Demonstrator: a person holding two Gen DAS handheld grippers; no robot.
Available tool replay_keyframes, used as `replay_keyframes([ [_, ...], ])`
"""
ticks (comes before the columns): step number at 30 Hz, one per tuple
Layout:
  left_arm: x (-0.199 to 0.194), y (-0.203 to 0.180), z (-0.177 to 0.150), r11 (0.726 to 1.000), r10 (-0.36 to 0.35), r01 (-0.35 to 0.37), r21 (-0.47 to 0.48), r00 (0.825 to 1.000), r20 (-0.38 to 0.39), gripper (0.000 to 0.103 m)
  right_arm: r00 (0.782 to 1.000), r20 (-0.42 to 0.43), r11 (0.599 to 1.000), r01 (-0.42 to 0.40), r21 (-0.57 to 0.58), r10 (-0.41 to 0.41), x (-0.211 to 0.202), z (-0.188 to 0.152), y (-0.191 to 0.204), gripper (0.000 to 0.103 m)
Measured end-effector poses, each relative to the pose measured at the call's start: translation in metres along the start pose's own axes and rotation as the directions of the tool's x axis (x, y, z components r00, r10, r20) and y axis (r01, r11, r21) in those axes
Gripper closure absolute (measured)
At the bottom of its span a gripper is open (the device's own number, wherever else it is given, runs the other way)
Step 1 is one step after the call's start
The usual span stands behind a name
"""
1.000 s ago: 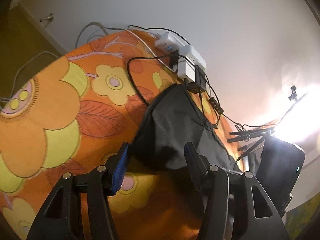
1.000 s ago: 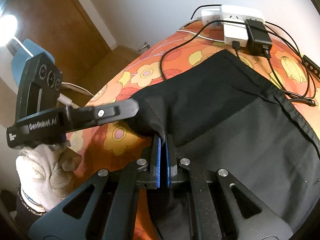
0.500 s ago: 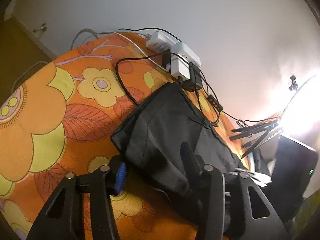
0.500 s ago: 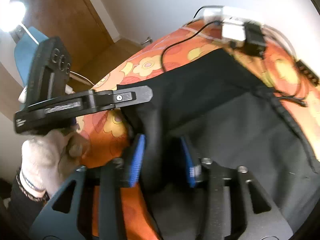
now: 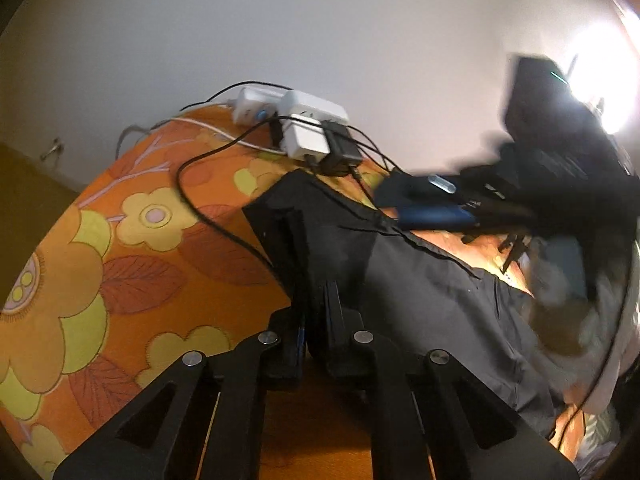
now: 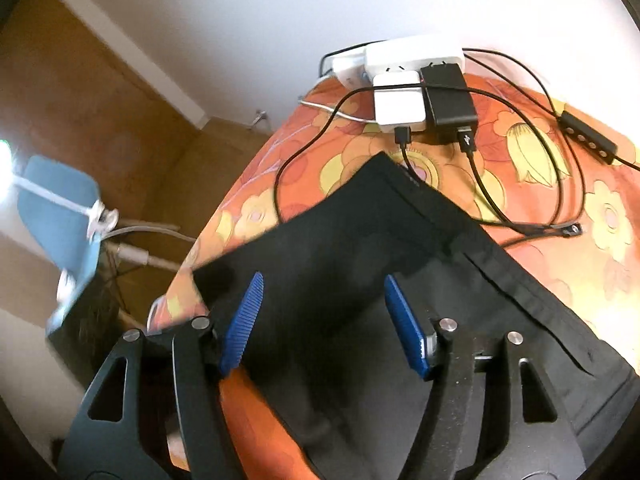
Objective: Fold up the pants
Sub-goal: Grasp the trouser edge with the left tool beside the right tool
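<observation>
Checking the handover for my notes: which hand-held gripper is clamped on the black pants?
The left hand-held gripper: its jaws are pinched shut on the black fabric pants. The right hand-held gripper stands open.

Matt black cloth pants (image 6: 360, 248), ribbed blue pads (image 6: 242, 324)

The right tongs (image 5: 452, 204) show in the left wrist view only as a dark smear with a blue streak, too blurred to tell their jaws or the hand behind them. The left tongs (image 5: 316, 312) hide their own pads inside a fold of the black pants (image 5: 432, 288); the pants run out of frame at the lower right in both views. At the left of the right wrist view, a blue shape (image 6: 60, 208) beside a glaring light is streaked and unreadable. The buttons on the inline cable control (image 6: 588, 140) are too small to read.
</observation>
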State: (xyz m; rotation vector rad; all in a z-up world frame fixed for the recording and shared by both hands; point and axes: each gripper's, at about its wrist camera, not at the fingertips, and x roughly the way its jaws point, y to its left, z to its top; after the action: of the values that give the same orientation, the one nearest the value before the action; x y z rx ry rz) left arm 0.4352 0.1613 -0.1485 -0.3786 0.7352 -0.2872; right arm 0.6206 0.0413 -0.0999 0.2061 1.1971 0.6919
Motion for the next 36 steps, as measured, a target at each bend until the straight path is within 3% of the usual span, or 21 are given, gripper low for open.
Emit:
replay_keyframes([
  [10, -0.004, -0.009, -0.002, 0.999, -0.024, 0.023, 0.043, 1.0, 0.011, 0.097, 0.986, -0.099, 0.991, 0.133, -0.002, -0.133, 0.06, 0.044, 0.024, 0.037],
  [14, -0.003, -0.018, -0.003, 0.996, -0.026, 0.025, 0.084, 1.0, 0.01, 0.098, 0.968, -0.164, 0.982, 0.184, -0.041, -0.188, 0.082, 0.052, 0.04, 0.037],
  [19, -0.003, -0.022, -0.004, 0.995, -0.024, 0.023, 0.095, 1.0, 0.009, 0.098, 0.93, -0.234, 0.958, 0.264, -0.115, -0.285, 0.102, 0.049, 0.049, 0.038],
  [20, -0.003, -0.022, -0.004, 0.995, -0.022, 0.021, 0.096, 1.0, 0.01, 0.098, 0.921, -0.238, 0.95, 0.284, -0.131, -0.308, 0.105, 0.047, 0.049, 0.04],
  [24, -0.005, -0.026, -0.005, 0.995, 0.003, -0.004, 0.102, 1.0, 0.015, 0.098, 0.918, -0.274, 0.958, 0.261, -0.122, -0.285, 0.106, 0.041, 0.044, 0.088],
  [25, -0.006, -0.029, -0.006, 0.994, 0.006, -0.006, 0.105, 1.0, 0.005, 0.098, 0.921, -0.274, 0.96, 0.254, -0.122, -0.278, 0.105, 0.04, 0.044, 0.092],
  [28, 0.0, -0.035, -0.009, 0.991, 0.052, -0.048, 0.122, 0.998, -0.026, 0.096, 0.934, -0.252, 0.966, 0.236, -0.102, -0.254, 0.097, 0.043, 0.041, 0.096],
  [32, 0.003, -0.048, -0.011, 0.982, 0.12, -0.116, 0.147, 0.993, -0.018, 0.074, 0.95, -0.225, 0.976, 0.208, -0.059, -0.216, 0.082, 0.044, 0.034, 0.098],
  [36, -0.001, -0.041, -0.009, 0.985, 0.116, -0.115, 0.128, 0.993, 0.0, 0.074, 0.963, -0.191, 0.982, 0.189, -0.023, -0.19, 0.066, 0.041, 0.024, 0.098],
])
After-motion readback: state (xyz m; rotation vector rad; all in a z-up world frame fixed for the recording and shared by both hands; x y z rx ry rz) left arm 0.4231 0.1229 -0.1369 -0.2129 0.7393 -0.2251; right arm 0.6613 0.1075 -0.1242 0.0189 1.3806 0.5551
